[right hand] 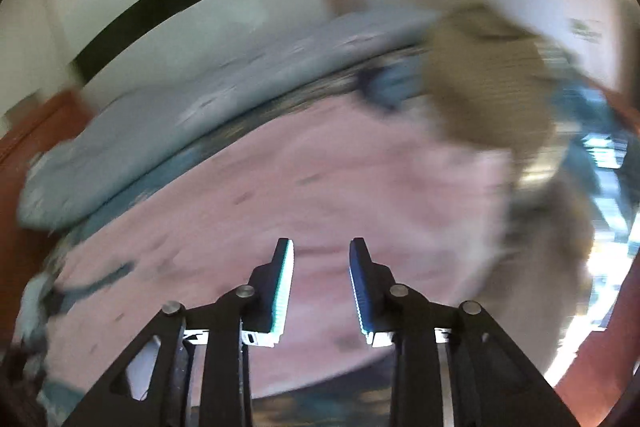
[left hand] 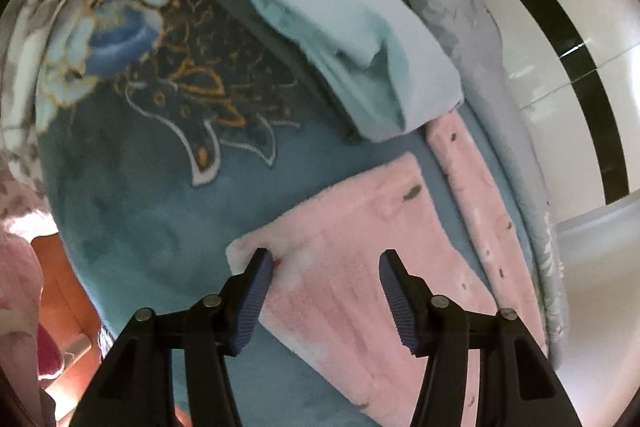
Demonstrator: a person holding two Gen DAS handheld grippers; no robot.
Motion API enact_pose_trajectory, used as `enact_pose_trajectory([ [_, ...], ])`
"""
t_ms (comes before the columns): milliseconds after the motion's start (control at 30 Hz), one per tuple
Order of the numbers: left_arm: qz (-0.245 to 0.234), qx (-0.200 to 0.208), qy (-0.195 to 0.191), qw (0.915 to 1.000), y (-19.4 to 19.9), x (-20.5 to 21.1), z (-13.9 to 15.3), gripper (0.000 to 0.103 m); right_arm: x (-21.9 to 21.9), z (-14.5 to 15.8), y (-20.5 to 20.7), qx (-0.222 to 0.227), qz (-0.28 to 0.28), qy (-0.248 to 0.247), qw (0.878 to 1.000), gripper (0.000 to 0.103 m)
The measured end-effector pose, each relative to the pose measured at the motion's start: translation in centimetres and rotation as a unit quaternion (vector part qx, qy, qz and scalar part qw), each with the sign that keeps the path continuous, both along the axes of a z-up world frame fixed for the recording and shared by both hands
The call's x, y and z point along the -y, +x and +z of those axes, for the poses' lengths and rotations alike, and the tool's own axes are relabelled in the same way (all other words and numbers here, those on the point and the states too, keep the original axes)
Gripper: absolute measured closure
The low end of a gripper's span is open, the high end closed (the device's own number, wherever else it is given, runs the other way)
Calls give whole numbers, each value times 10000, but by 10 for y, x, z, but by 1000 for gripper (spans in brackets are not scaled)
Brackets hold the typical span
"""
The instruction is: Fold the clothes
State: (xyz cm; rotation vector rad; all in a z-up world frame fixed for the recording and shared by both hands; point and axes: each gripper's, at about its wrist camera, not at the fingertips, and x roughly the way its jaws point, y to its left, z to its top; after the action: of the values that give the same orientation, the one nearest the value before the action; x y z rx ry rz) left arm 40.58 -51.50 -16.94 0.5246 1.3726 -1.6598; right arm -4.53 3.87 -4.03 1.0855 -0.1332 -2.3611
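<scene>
a blue floral blanket (left hand: 132, 155) covers the bed and fills most of the left wrist view; along its 3 o'clock edge lies a grey flowered quilt (left hand: 492, 75), with white floor tiles (left hand: 560, 39) and a black stripe beyond; at 12 o'clock on the blanket sits a folded light-blue garment (left hand: 344, 39) on top of a dark grey one (left hand: 256, 27); toward 5 o'clock lies the pink fleece garment (left hand: 360, 227), folded flat, with a narrow pink strip (left hand: 472, 195) just beside it at 3 o'clock; the left tool (left hand: 326, 261) hovers over the pink garment with its jaws spread, nothing between them, its left tip at the garment's corner; the right wrist view is blurred; the right tool (right hand: 322, 247) stands partly spread over pink fabric (right hand: 320, 167), pinching nothing; a tan cloth (right hand: 488, 83) shows at 2 o'clock.
</scene>
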Motion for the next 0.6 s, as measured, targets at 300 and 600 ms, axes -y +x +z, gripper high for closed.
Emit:
enact_pose_trajectory([
  [300, 434, -59, 192, 9989, 2, 9, -13, 97, 82, -33, 18, 615, 1039, 44, 9927, 72],
  [600, 166, -1215, -399, 9916, 30, -10, 28, 100, 69, -35, 5, 711, 701, -12, 9950, 72],
])
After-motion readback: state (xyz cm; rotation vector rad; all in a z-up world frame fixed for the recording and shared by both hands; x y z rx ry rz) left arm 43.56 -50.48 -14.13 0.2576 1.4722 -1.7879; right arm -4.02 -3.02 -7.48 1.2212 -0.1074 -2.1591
